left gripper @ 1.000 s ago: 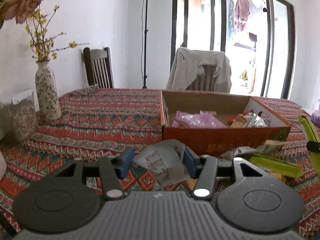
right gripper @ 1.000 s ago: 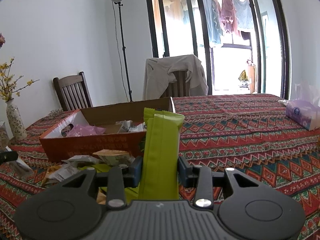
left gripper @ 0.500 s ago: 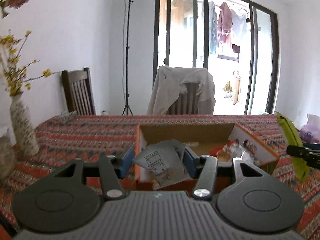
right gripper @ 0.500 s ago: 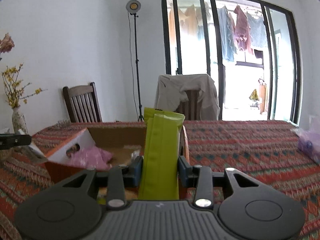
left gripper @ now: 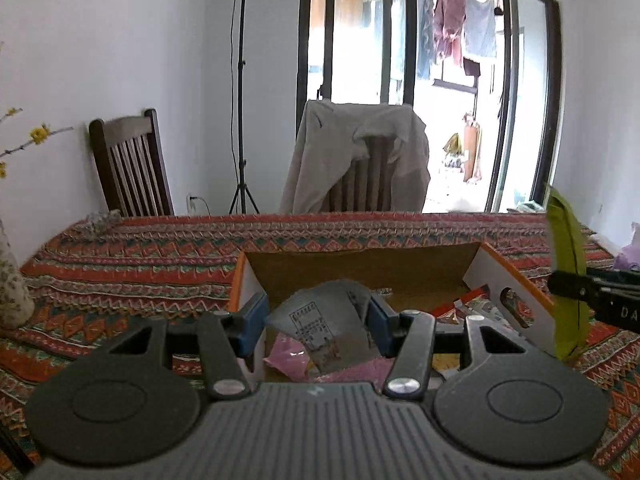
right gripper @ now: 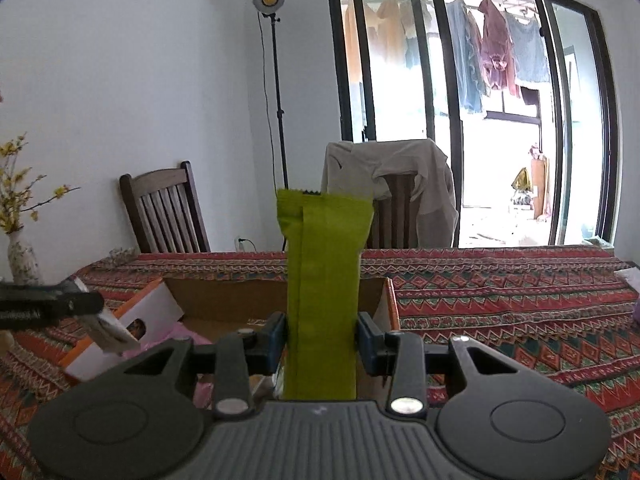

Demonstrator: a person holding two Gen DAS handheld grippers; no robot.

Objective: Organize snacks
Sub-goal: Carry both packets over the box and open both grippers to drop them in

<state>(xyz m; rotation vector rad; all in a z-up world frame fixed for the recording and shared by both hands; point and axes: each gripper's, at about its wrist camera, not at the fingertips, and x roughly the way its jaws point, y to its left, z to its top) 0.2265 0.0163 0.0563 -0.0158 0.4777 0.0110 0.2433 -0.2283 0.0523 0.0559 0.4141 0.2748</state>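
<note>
A white-walled dining room holds a long table under a red, zigzag-patterned tablecloth (left gripper: pixel 160 256), with a glass balcony door (right gripper: pixel 472 120) at the far side and laundry hanging beyond it. Starting at nine o'clock in the left wrist view, a speckled vase (left gripper: pixel 10 292) with yellow blossoms stands at the table's edge. At about ten o'clock a dark wooden chair (left gripper: pixel 130 168) faces the table, and a light stand (left gripper: pixel 240 92) rises at eleven. At twelve a second chair carries a draped beige jacket (left gripper: pixel 356 156).

Below centre sits an open cardboard box (left gripper: pixel 508 276) with orange edges; a pink packet (left gripper: pixel 286 356) and other wrappers lie inside. The left gripper (left gripper: pixel 316 320) hangs over the box's near left part, its blue pads clenched on a crumpled grey snack packet (left gripper: pixel 320 320) with a printed label. At three o'clock the right gripper's dark finger and its green packet edge show, beside the box's right wall.

In the right wrist view, the left gripper and grey packet appear at nine o'clock over the box's left wall. At centre the right gripper (right gripper: pixel 322 344) grasps a long green snack packet (right gripper: pixel 324 280), upright, above the box's near right corner.
</note>
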